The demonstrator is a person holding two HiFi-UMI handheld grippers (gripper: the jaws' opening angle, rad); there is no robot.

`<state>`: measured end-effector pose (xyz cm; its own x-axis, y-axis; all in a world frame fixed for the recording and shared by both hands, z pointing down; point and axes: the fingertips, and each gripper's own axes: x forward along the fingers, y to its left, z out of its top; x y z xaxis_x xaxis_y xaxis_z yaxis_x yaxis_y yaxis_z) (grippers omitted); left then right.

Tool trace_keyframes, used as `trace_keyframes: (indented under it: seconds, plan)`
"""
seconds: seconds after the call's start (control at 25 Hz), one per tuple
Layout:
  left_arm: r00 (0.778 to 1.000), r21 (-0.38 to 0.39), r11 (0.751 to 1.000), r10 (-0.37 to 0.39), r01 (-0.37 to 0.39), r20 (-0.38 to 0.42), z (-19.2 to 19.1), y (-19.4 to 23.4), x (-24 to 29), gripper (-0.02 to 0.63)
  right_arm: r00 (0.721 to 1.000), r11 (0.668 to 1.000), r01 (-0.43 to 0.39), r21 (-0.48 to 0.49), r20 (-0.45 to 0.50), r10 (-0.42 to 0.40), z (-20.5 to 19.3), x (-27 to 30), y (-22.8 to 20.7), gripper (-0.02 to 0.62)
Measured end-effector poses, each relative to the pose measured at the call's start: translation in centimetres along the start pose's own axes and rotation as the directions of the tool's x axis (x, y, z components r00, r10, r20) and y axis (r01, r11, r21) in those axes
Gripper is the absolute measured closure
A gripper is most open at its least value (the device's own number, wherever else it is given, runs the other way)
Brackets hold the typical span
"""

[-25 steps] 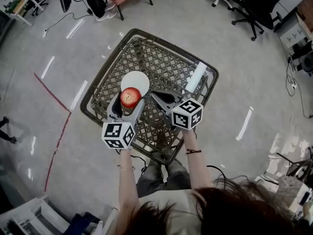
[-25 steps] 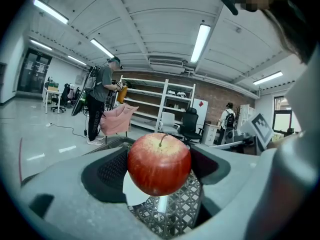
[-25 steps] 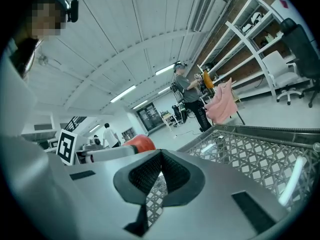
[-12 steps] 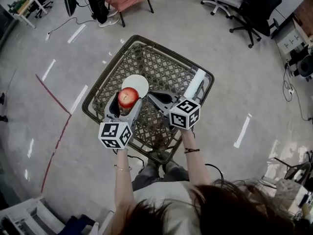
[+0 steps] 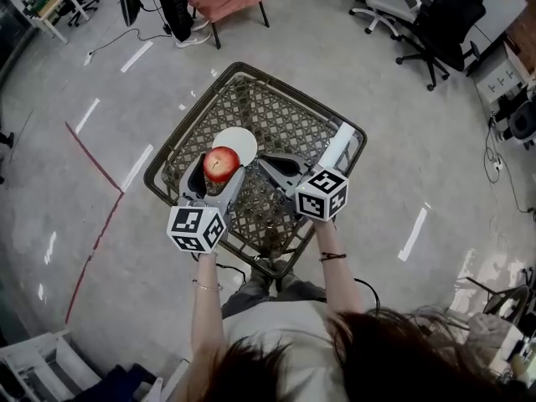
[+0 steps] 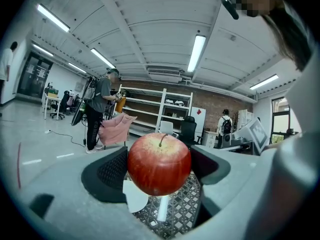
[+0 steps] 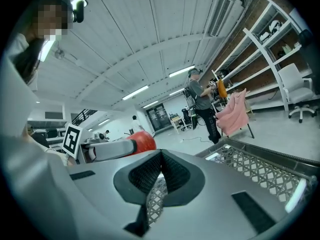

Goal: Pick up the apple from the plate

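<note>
And the apple (image 6: 159, 164) was up! The left gripper (image 5: 219, 172) had its jaws clamped on both sides of the fruit, stem pointing up. Compared with a second before, the apple had barely shifted over the mesh table (image 5: 285, 120), but more of the white plate (image 5: 239, 140) showed clear behind it. In the left gripper view the plate sat well below the fruit, nothing touching. So the lift looked done, with the apple hanging over the near-left part of the table, just short of the plate. The right gripper (image 5: 268, 164) sat beside it over the table's middle, jaws pressed together on nothing. A white tube (image 5: 337, 145) lay untouched along the right edge. The pick looked complete, provided the grip held.
</note>
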<state>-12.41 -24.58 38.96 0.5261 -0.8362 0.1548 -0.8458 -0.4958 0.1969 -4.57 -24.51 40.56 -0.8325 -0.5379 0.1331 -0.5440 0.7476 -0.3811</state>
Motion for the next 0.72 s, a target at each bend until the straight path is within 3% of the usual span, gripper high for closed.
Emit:
trace_keyframes:
  seconds: [0.72]
  plan:
    - [1.0,0.008,1.0,0.007,-0.007,0.012,0.6,-0.1,-0.8,0.213,1.0,0.998,-0.029,-0.052,-0.002,0.029,0.8,0.3,1.6,0.586]
